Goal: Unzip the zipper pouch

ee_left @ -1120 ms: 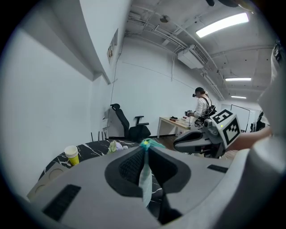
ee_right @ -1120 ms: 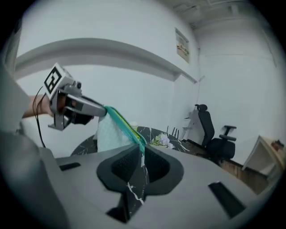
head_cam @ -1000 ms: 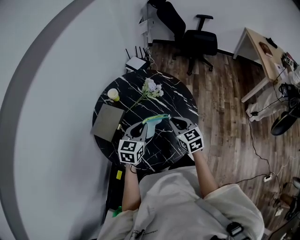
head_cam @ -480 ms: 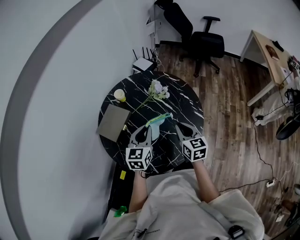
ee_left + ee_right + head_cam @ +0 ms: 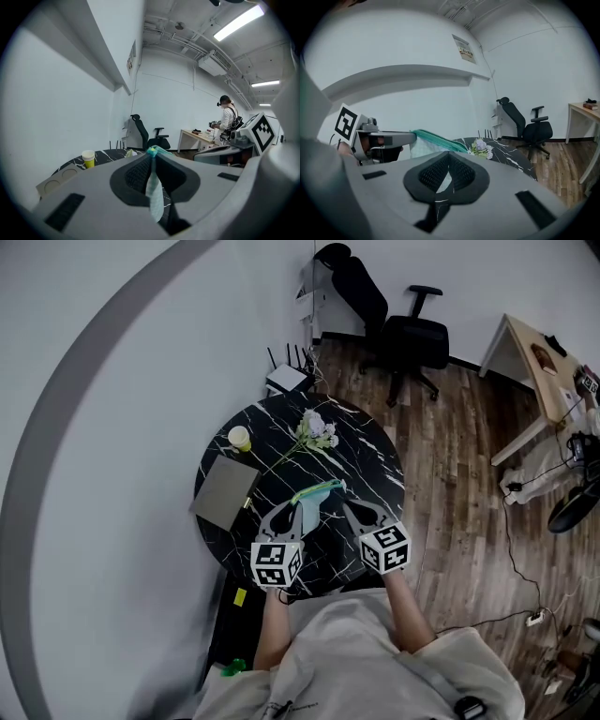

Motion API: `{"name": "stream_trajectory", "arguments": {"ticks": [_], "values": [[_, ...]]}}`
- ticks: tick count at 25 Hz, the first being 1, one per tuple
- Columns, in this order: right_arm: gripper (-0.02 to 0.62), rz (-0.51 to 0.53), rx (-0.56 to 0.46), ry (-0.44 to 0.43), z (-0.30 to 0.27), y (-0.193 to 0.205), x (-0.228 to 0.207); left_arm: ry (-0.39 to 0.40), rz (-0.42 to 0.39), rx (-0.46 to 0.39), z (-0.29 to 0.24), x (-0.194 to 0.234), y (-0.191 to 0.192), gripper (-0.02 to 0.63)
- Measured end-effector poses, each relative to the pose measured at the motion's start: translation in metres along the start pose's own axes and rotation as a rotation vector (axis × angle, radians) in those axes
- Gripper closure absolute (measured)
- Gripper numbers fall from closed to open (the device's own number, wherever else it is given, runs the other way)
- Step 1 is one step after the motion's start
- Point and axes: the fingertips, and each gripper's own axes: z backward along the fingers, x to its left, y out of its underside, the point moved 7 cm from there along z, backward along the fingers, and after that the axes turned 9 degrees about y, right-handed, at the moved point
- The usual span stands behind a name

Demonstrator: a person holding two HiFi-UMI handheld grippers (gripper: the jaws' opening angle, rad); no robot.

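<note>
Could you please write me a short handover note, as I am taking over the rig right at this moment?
Left claw: shut on one end of the pouch, holding it up over the table.
Right claw: has just closed and is shut, tips at the near end of the zipper. I cannot tell whether it has the pull.
Done: pouch gripped. The stretch of zipper in view looks closed.
Left: check that the pull is caught, then probably draw it along the zipper while the other side holds firm.
</note>
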Motion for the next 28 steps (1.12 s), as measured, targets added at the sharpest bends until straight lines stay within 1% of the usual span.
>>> {"name": "stream_trajectory", "arguments": {"ticks": [2,5,7,10,16,28], "values": [[0.588,0.004,0.0,-0.024,0.0016,-0.0013,0.003,-0.007,0.01,-0.009,0.0053,0.0028,-0.0006,0.558],[0.586,0.023,0.007,-0.027,0.0005,-0.0035,0.002,-0.019,0.022,-0.026,0.0065,0.0068,-0.0016,0.558],[0.588,0.0,0.007,-0.032,-0.0006,-0.0031,0.0016,-0.029,0.036,-0.036,0.0075,0.0096,-0.001,0.558],[0.588,-0.067,-0.003,-0.048,0.0,-0.0017,0.0002,-0.036,0.046,-0.043,0.0089,0.0111,-0.0011,0.558],[0.588,-0.093,-0.017,-0.047,0.0045,-0.0042,-0.0026,-0.03,0.043,-0.063,0.0111,0.0073,-0.0062,0.558],[0.589,-0.119,-0.019,-0.03,0.0076,-0.0027,-0.0027,-0.007,0.032,-0.055,0.0102,0.0031,-0.007,0.558]]}}
